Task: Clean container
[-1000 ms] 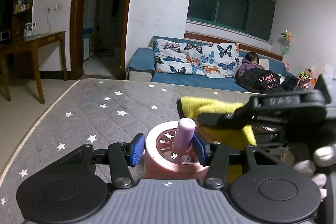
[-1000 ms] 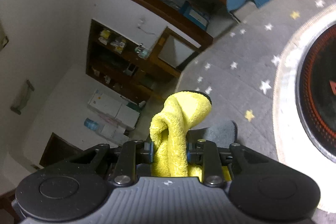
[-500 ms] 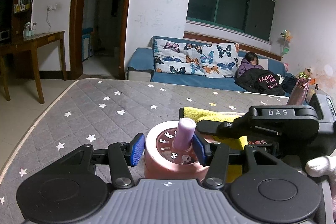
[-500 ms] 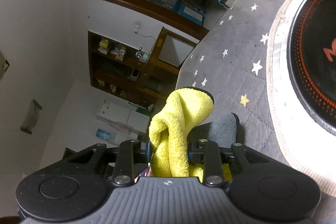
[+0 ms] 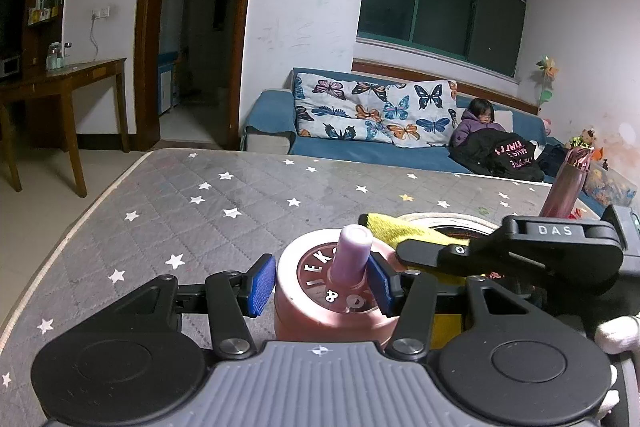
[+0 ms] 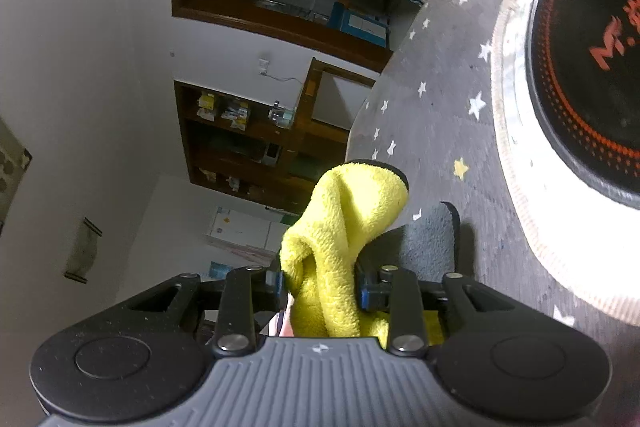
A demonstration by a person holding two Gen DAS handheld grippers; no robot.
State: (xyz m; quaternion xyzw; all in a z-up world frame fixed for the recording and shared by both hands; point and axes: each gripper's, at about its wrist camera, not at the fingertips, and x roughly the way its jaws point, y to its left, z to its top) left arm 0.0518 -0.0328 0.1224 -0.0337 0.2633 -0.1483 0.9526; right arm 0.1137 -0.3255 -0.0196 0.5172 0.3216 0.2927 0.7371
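A round pink container (image 5: 320, 319) with a lilac spout (image 5: 352, 251) on its dark lid stands on the grey starred tabletop (image 5: 224, 203). My left gripper (image 5: 320, 283) is shut on it, a blue pad on each side. The right gripper (image 6: 322, 285) is shut on a folded yellow cloth (image 6: 344, 227). In the left wrist view the yellow cloth (image 5: 404, 227) lies just behind and to the right of the container, low over the table, under the right gripper's black body (image 5: 508, 251). Cloth and container look close; contact is not visible.
A round black cooktop (image 6: 592, 67) with orange print and a white rim is set in the table, right of the container. A tall pink bottle (image 5: 566, 187) stands at far right. A person (image 5: 480, 123) sits on the blue sofa behind. The table's left edge (image 5: 80, 223) is near.
The right gripper with the yellow cloth has sunk lower and drawn to the right beside the container. The left gripper and the pink container have stayed put.
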